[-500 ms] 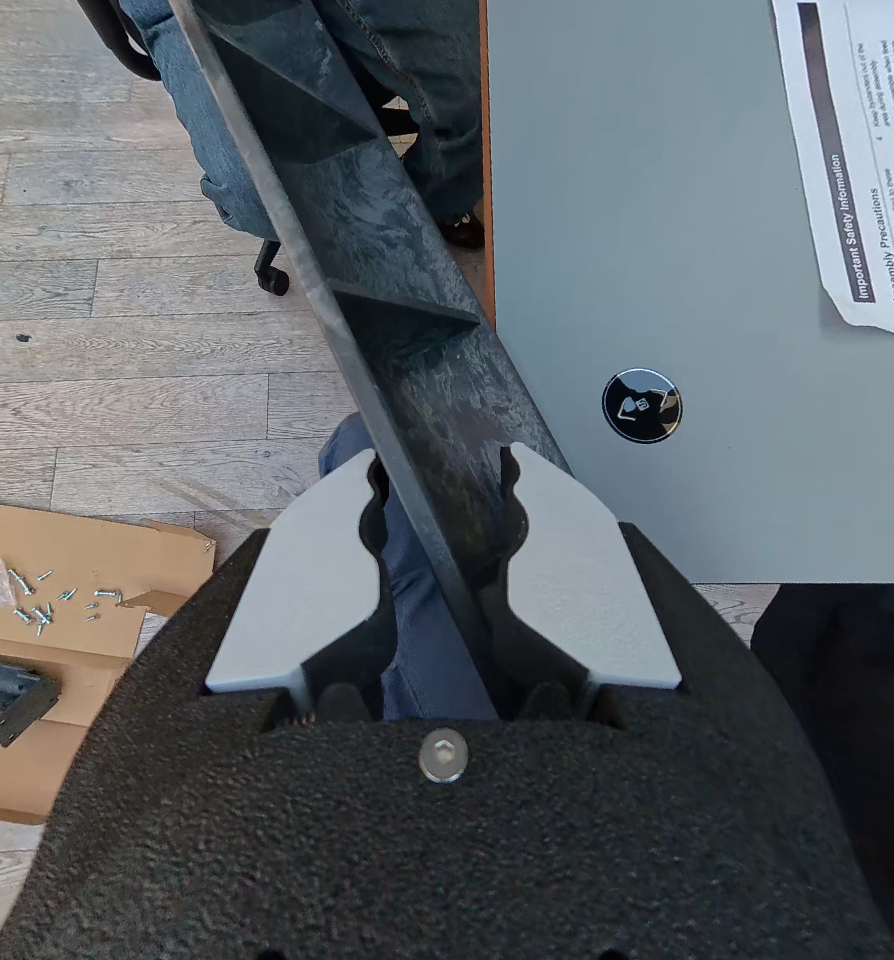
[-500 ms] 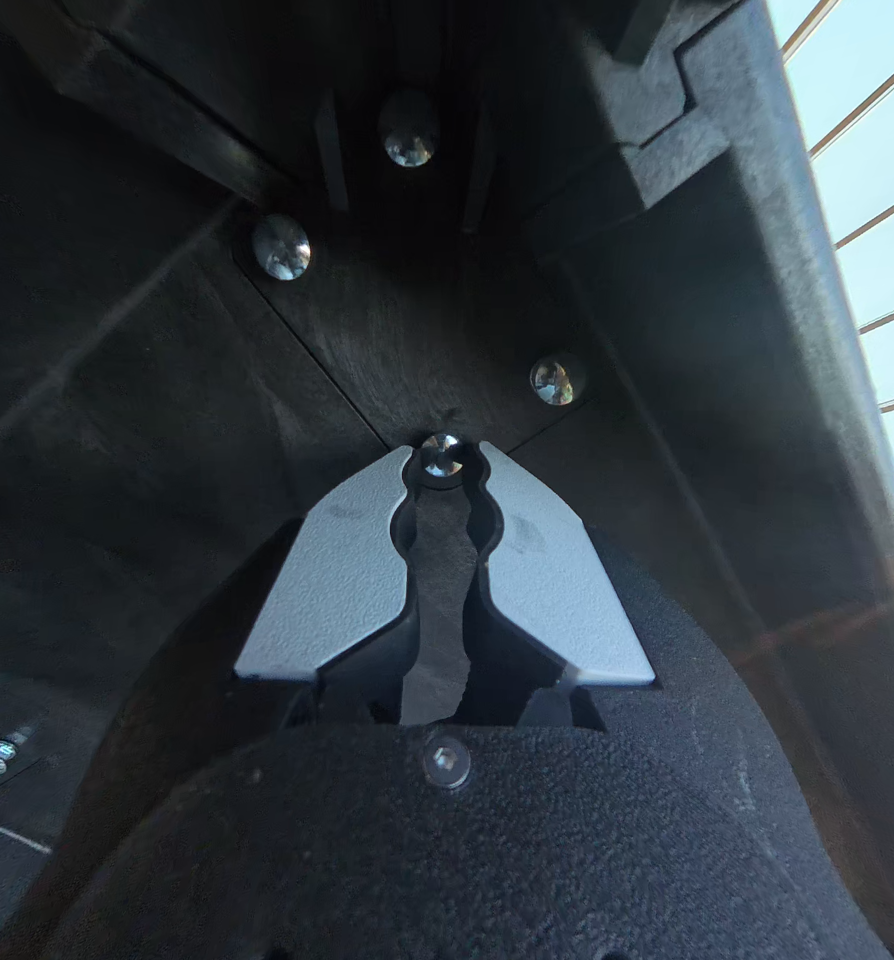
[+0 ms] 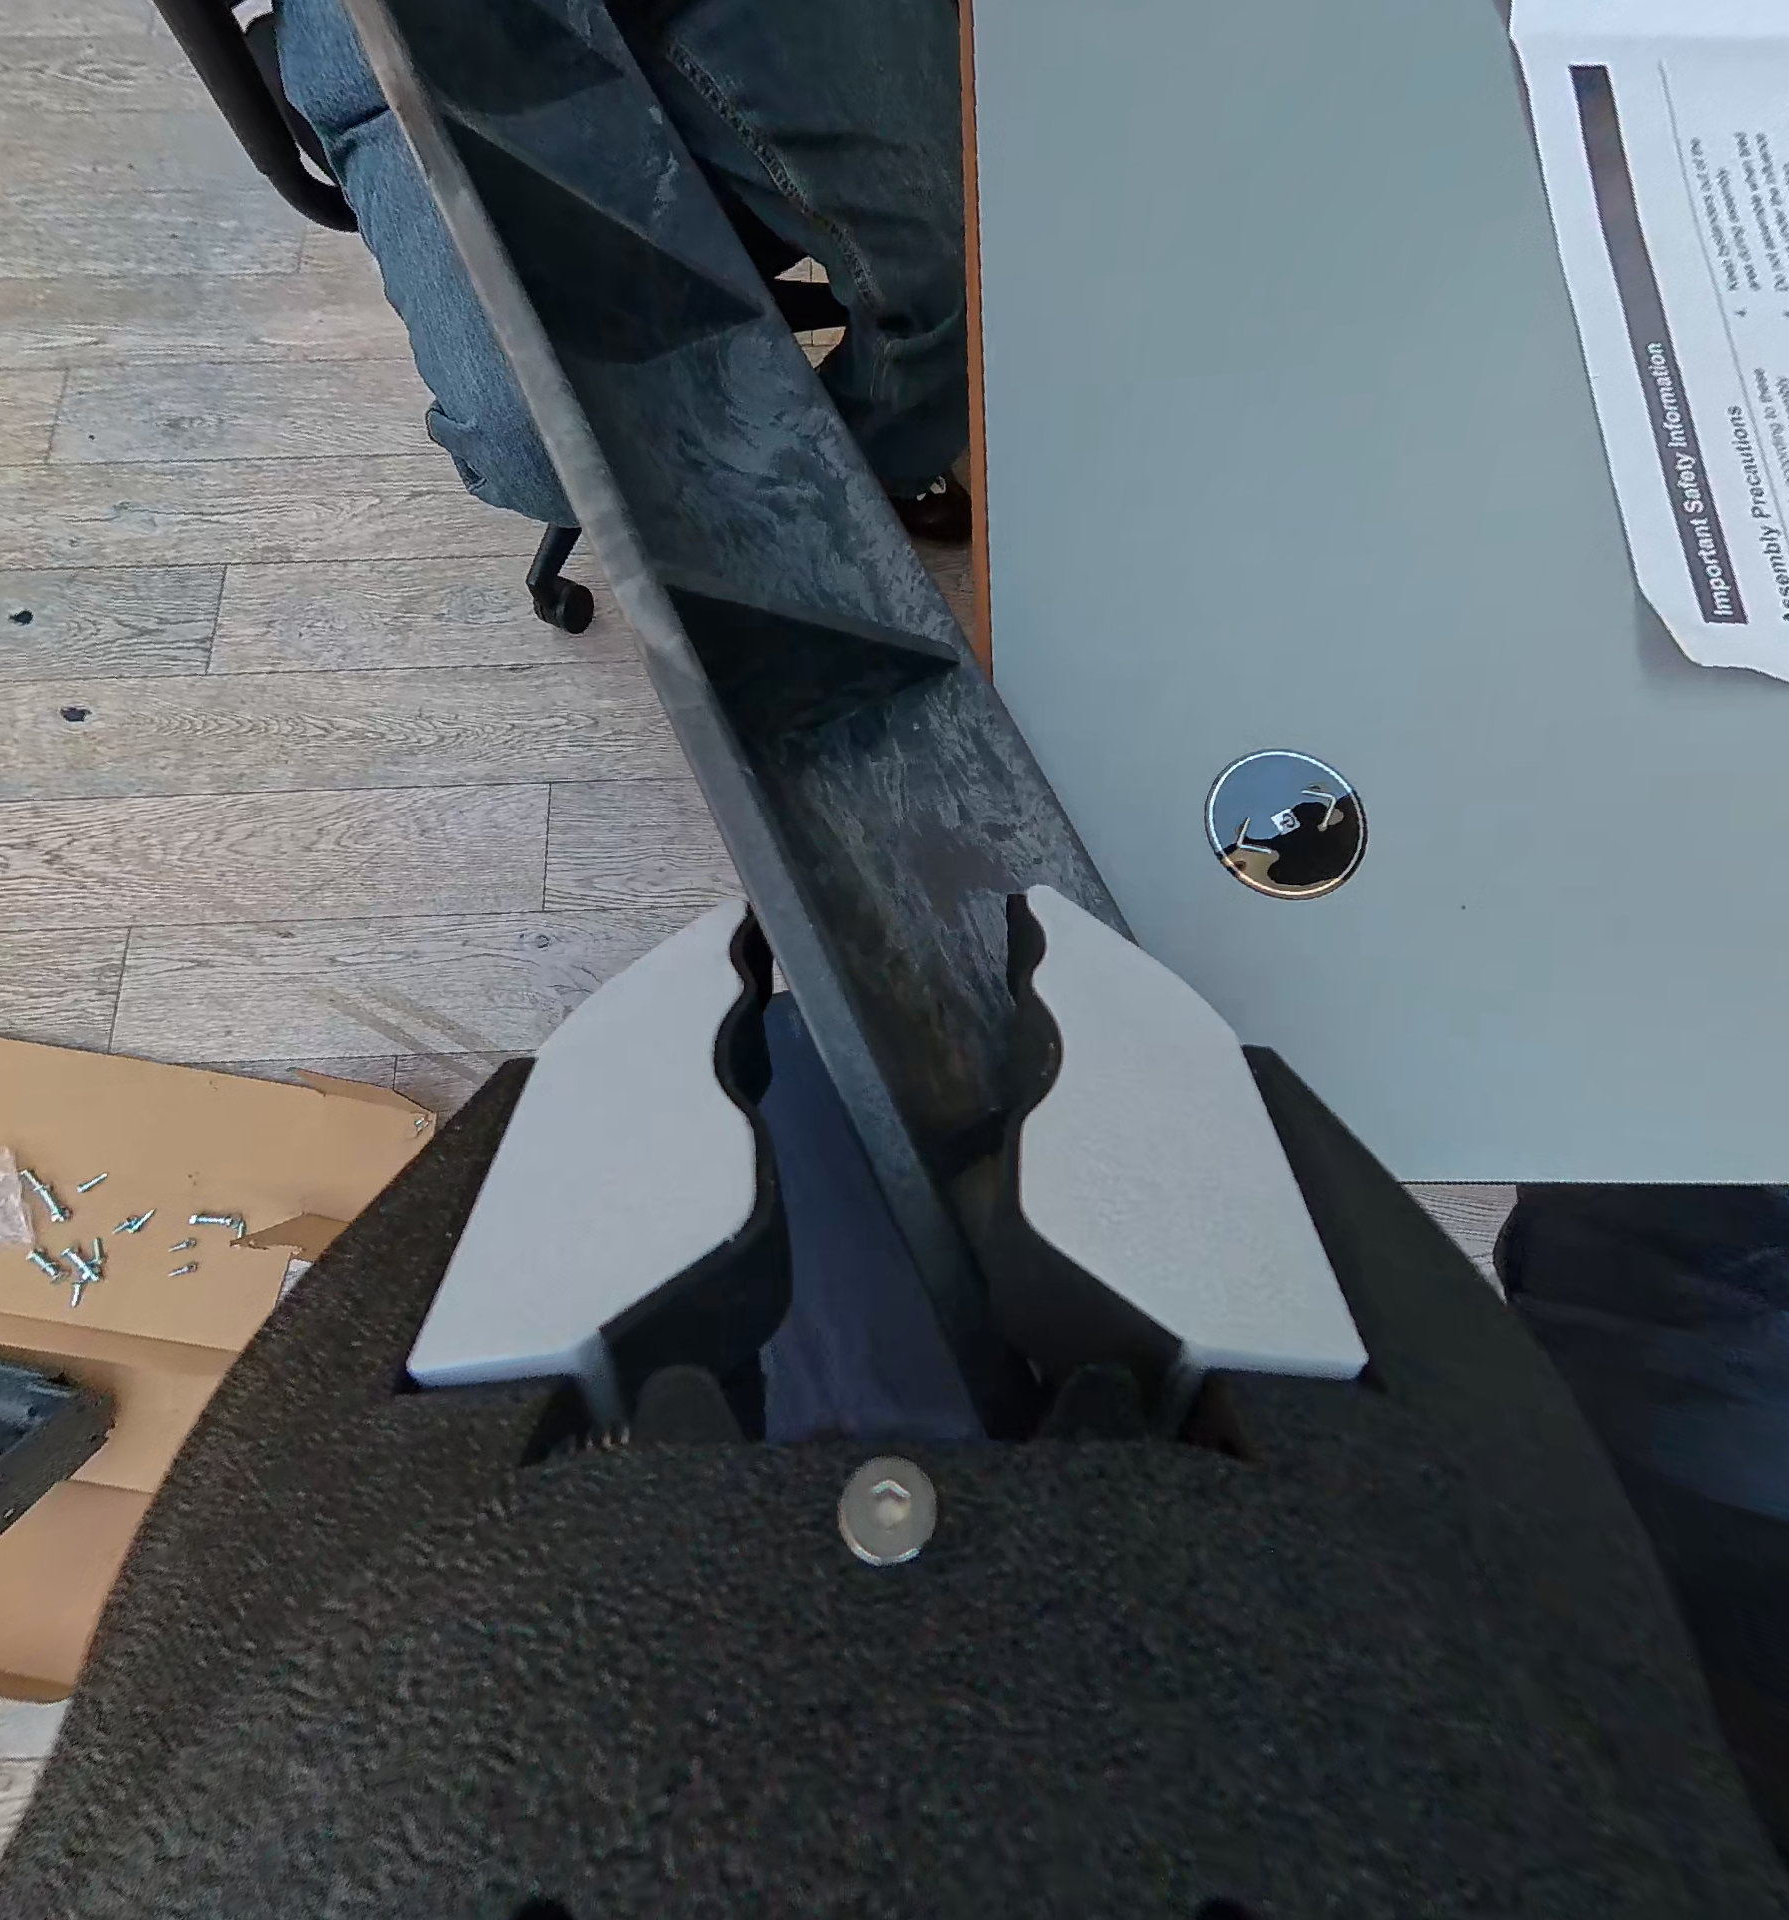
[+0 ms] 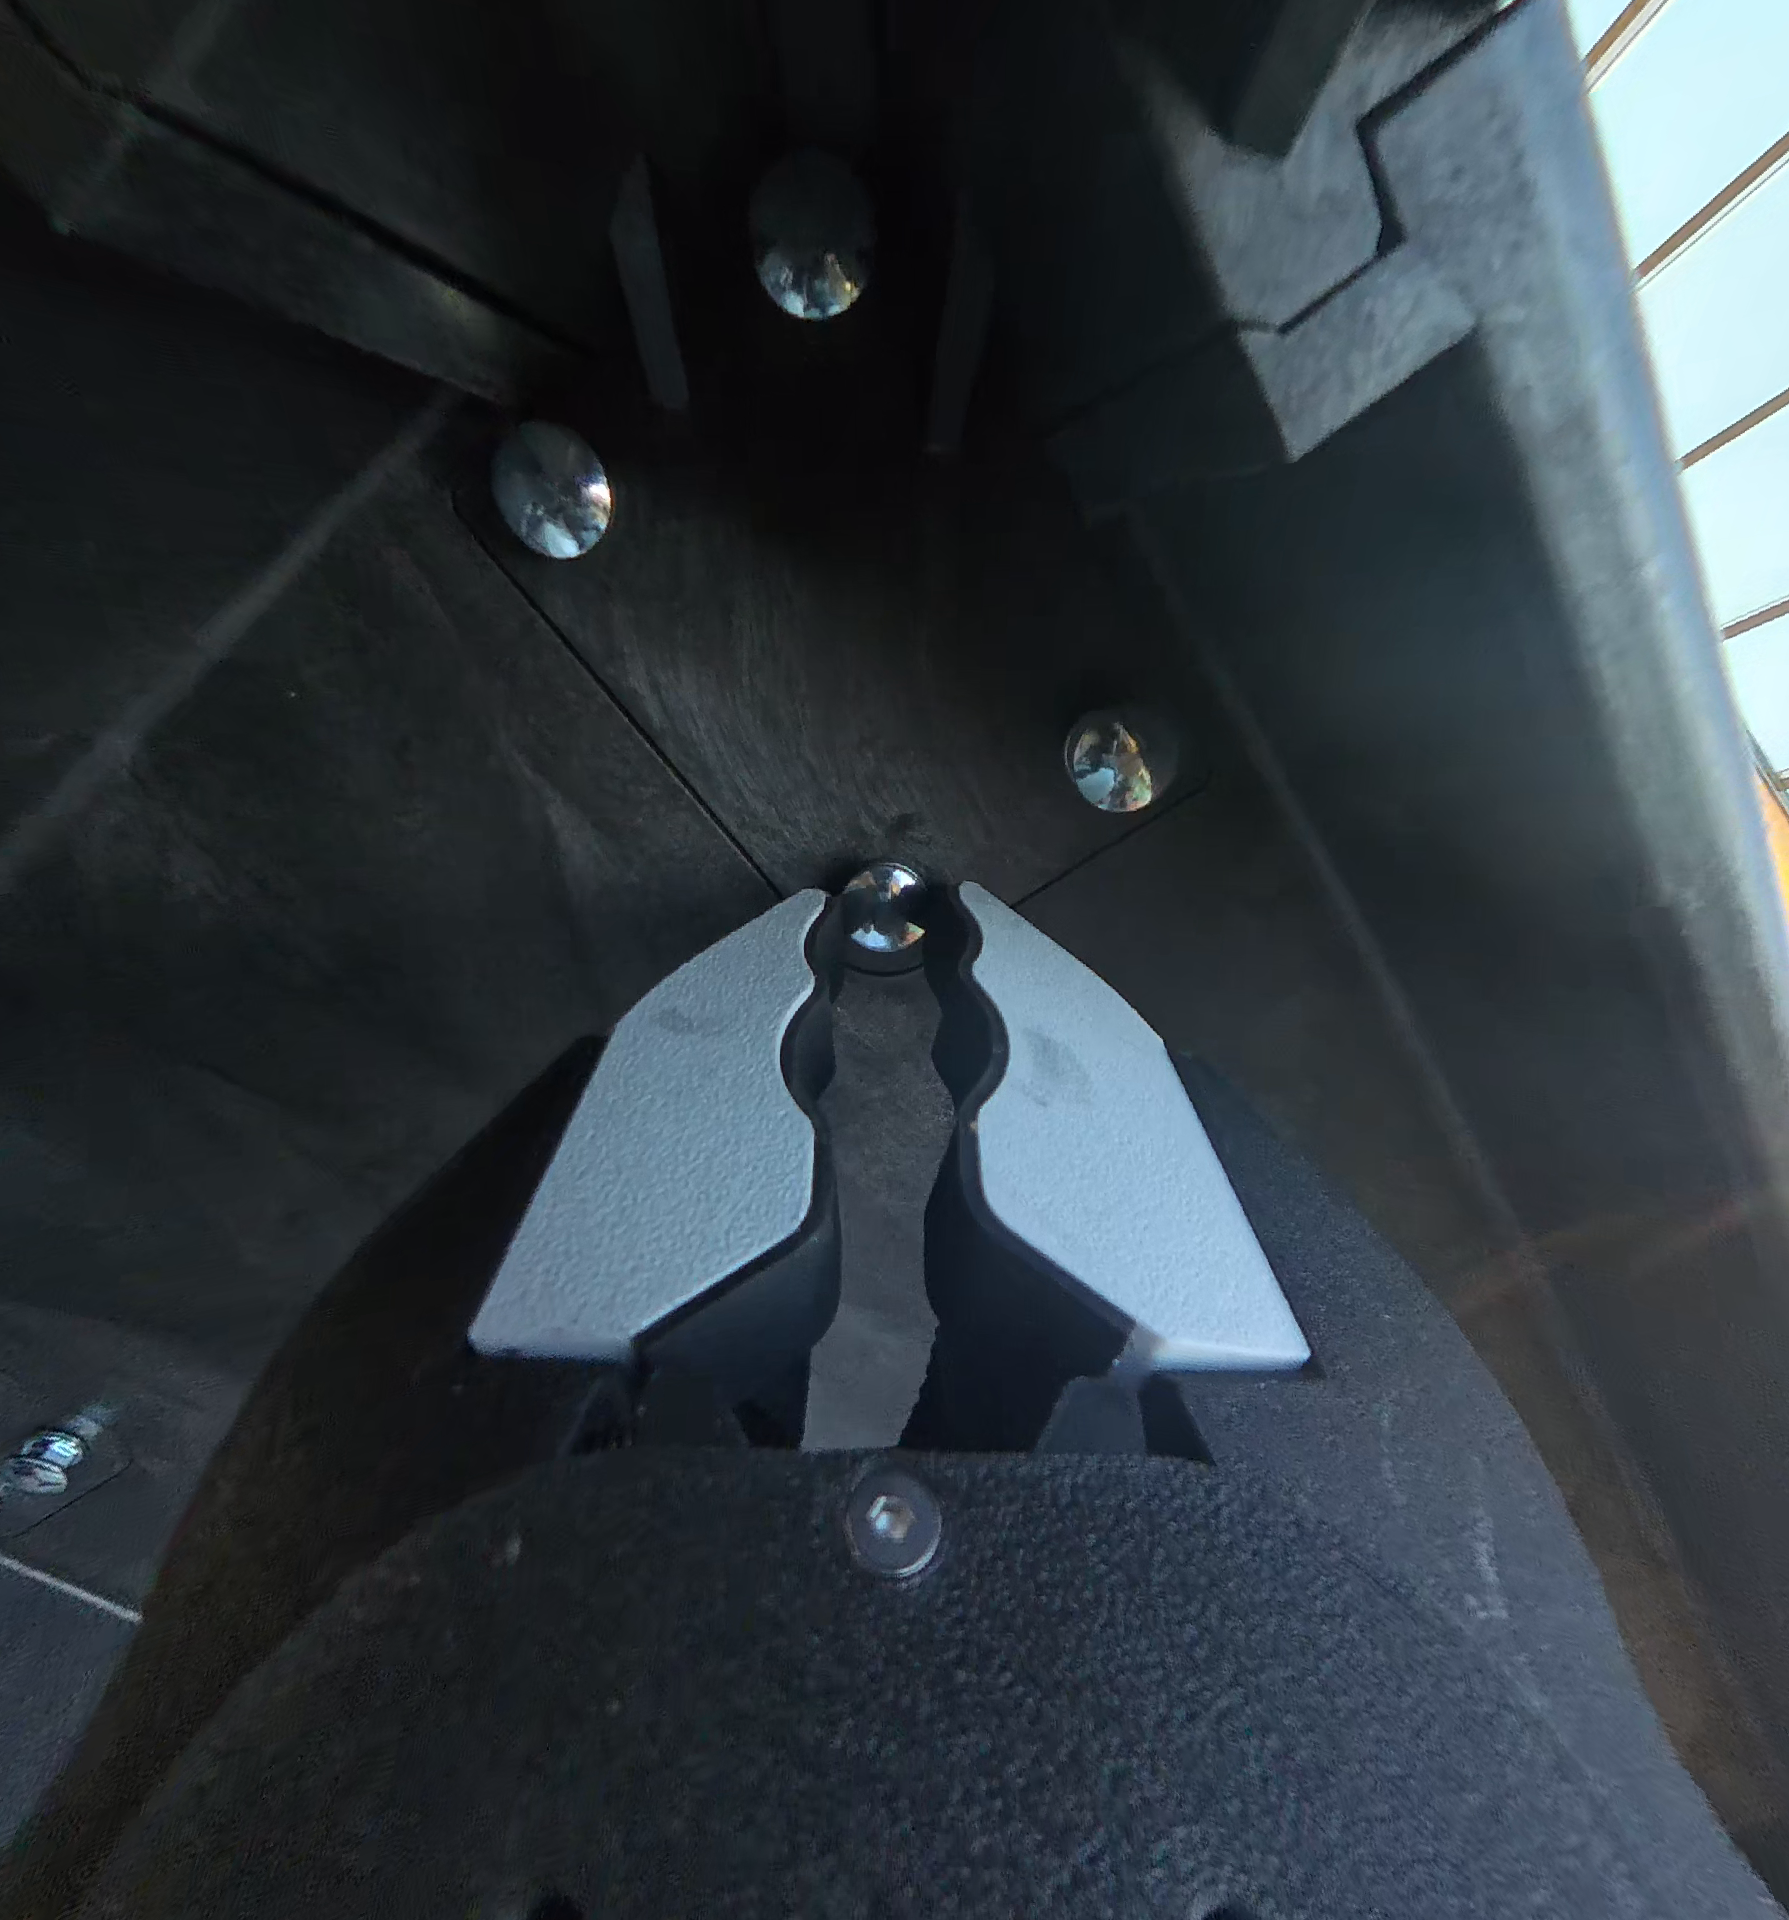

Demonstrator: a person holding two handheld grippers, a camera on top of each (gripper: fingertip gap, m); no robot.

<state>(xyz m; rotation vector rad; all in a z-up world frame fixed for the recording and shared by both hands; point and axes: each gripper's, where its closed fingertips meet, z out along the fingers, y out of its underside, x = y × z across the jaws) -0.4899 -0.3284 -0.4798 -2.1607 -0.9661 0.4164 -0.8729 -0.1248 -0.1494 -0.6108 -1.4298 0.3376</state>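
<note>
Both hand-held grippers busy on one black plastic part

Left hand-held gripper (image 3: pixel 885 961) is clamped across the black ribbed bar (image 3: pixel 765 582), which angles up beside the grey surface (image 3: pixel 1285 416). Right hand-held gripper (image 4: pixel 885 920) is nearly closed, tips pinching a shiny screw head (image 4: pixel 882 914) on the black panel (image 4: pixel 869 675), three more screws (image 4: pixel 550 502) beyond. I'd keep the bar steady and the tips square on that head.

Rough, bumpy black plastic on the left gripper (image 3: pixel 885 935), with matt grey fingers (image 3: pixel 609 1174). Dull, scuffed black plastic on the ribbed beam (image 3: pixel 765 499) between them. Smooth matt grey table (image 3: pixel 1233 416) at 2 o'clock, with white paper (image 3: pixel 1721 343). Grainy wood floor (image 3: pixel 194 727) at 10 o'clock. Brown cardboard (image 3: pixel 142 1122) at 8 o'clock. Shiny metal bolt (image 4: pixel 883 909) at the right gripper (image 4: pixel 885 914) tips, on a matt black panel (image 4: pixel 350 831).
</note>
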